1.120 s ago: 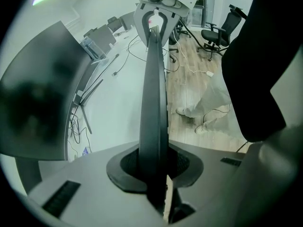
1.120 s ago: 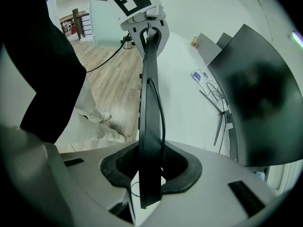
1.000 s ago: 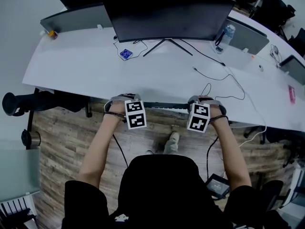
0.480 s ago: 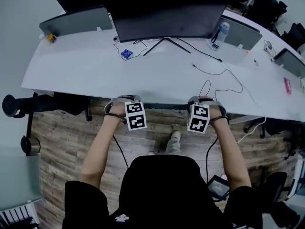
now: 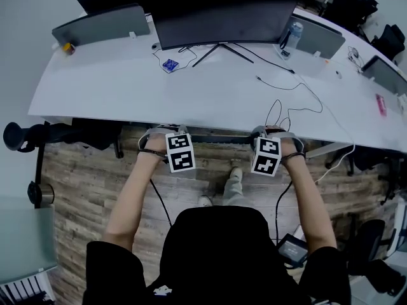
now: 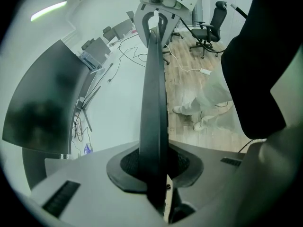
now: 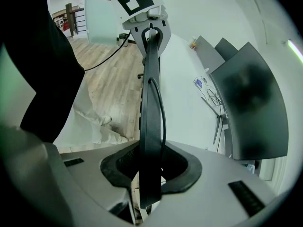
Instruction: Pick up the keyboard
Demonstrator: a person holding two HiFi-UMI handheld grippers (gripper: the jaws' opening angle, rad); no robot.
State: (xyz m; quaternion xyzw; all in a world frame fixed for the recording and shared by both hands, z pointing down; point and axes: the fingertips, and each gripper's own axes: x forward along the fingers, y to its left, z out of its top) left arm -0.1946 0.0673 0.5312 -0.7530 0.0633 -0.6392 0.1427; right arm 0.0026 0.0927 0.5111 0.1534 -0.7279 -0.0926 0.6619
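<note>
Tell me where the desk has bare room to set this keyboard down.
Bare: the desk, left and centre, between the blue item, the monitor stand and the near edge. Crowded: the right, where a black cable loops toward the edge, and around the bottle.

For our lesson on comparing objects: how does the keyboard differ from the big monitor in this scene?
Support: the monitor stands on the white desk. The keyboard is off the desk, clamped at its ends by the left hand-held gripper and the right hand-held gripper.
Place: the monitor sits at the desk's far side. The keyboard hangs past the near edge, over the wooden floor.
Shape: the monitor is broad and curved, while the keyboard is a slim bar.
Both are dark.
</note>
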